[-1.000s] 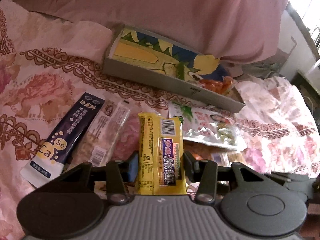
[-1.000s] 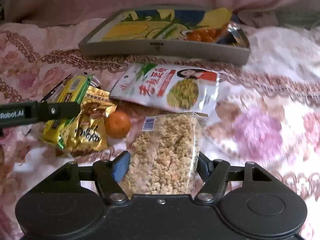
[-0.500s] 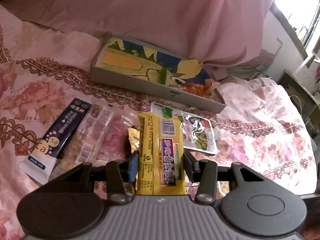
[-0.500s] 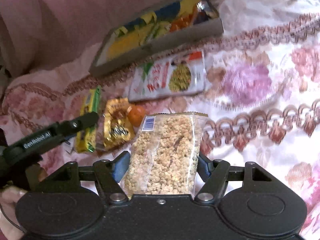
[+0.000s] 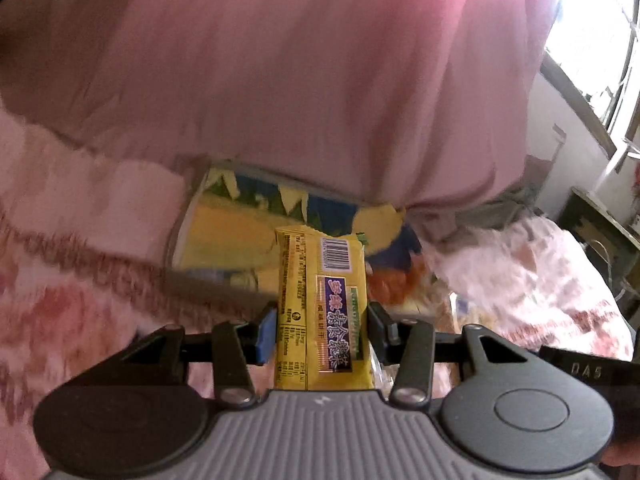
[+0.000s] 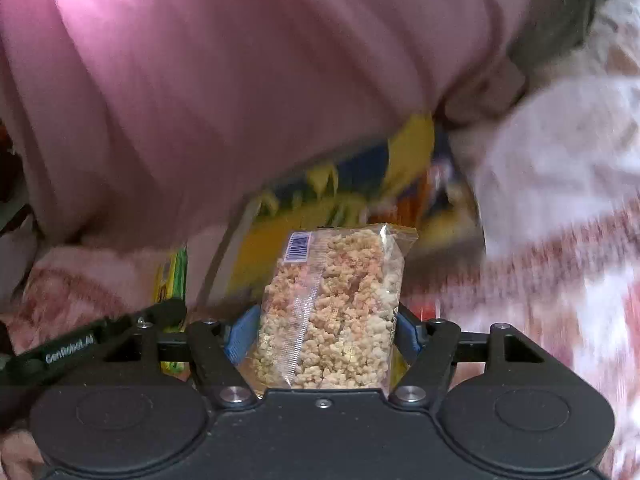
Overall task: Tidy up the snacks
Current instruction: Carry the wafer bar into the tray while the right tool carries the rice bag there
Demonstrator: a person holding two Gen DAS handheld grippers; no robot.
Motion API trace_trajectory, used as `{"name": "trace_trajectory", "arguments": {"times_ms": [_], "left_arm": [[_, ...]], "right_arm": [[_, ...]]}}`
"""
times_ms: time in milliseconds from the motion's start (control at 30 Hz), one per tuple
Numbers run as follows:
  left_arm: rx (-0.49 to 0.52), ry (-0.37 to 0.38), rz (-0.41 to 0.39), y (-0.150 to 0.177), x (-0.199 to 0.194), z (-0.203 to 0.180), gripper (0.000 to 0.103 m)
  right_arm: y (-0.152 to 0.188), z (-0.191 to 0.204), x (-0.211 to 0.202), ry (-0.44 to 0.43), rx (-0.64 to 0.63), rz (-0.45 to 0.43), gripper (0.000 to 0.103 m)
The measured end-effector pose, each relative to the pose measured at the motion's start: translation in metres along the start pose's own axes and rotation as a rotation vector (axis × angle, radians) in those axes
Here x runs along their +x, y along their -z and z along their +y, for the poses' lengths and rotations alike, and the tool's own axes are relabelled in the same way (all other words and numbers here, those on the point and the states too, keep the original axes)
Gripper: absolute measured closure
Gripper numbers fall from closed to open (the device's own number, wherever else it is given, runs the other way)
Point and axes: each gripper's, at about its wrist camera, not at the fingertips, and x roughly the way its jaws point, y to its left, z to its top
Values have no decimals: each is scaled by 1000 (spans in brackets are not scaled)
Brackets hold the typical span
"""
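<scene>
We find the left claw (image 5: 320, 330) clamped on a light, slippery yellow foil snack packet (image 5: 320, 312) and the right claw (image 6: 320, 334) clamped mid-body on a crushable clear bag of puffed crumbs (image 6: 332, 308), both above the shallow grey cardboard tray (image 5: 224, 240).

Upright yellow packet (image 5: 321, 304), clear puffed-grain bag (image 6: 332, 308)

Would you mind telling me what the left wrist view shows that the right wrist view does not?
Only the left wrist view shows the left tongs shut on the yellow snack bar, plus a bright window at the far right. Only the right wrist view shows the right tongs shut on the clear bag of puffed grain snack, plus a green-yellow packet at the left. Both show the printed tray, the pink quilt and the floral bedsheet.
</scene>
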Motion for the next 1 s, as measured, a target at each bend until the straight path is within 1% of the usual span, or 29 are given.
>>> {"name": "trace_trajectory", "arguments": {"times_ms": [100,200,300,400,500,633,767,1000], "left_arm": [[-19,-7,-14,-18,27,1,53],[-58,-2,-13,-31,58,5,53],[-93,-5,0,-41,89,11,53],[-100,-25,10,-46,117,18,53],[-85,-56,30,-47,141,23,53],[-90,-80,53,-45,161,31,53],[-85,-92,80,-36,170,35,53],[-60,-120,119,-27,173,38,53]], "right_arm": [[-22,-7,22,6,4,-52,32],[-39,-13,43,16,5,-78,32],[-52,-17,65,36,-19,-95,32],[-58,-16,85,63,-63,-113,32],[-56,-16,104,75,-84,-115,32],[-47,-14,119,85,-123,-101,32],[-36,-11,129,101,-161,-74,32],[-26,3,133,145,-251,-64,32]]}}
